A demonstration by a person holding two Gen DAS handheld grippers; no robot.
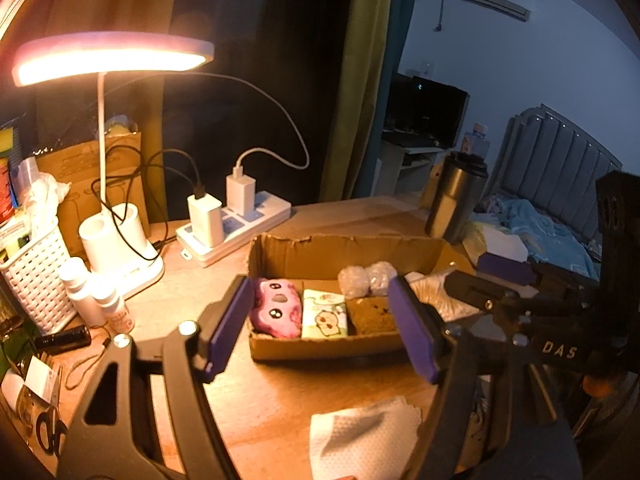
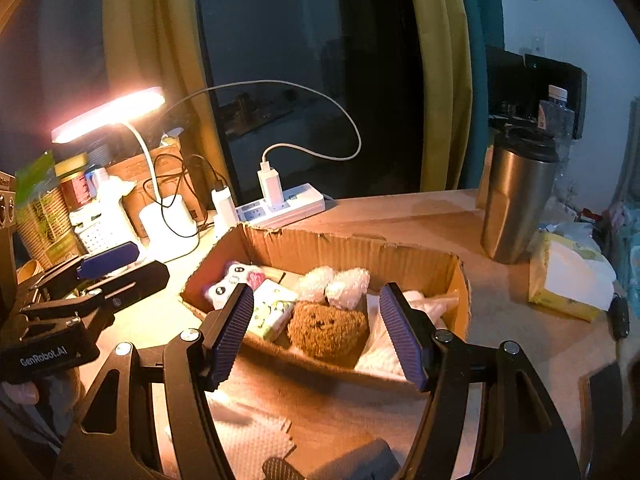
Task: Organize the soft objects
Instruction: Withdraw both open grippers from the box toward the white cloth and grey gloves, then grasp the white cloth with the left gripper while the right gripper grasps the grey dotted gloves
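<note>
A shallow cardboard box (image 1: 344,246) (image 2: 360,258) sits on the wooden desk. In it lie a pink plush (image 1: 276,308) (image 2: 234,278), a pale green tissue pack (image 1: 323,314) (image 2: 272,312), a brown fuzzy plush (image 1: 370,314) (image 2: 328,328), two white fluffy balls (image 1: 366,278) (image 2: 336,284) and a crumpled plastic bag (image 2: 424,304). My left gripper (image 1: 320,338) is open and empty, just in front of the box. My right gripper (image 2: 320,336) is open and empty, over the box's near edge. A white paper towel (image 1: 360,436) (image 2: 256,440) lies on the desk in front of the box.
A lit desk lamp (image 1: 112,56) with a white base (image 1: 120,252), a power strip (image 1: 236,228) with chargers, a white basket (image 1: 36,276) and small bottles (image 1: 100,300) stand left. A steel tumbler (image 2: 516,200) and a tissue pack (image 2: 568,280) stand right.
</note>
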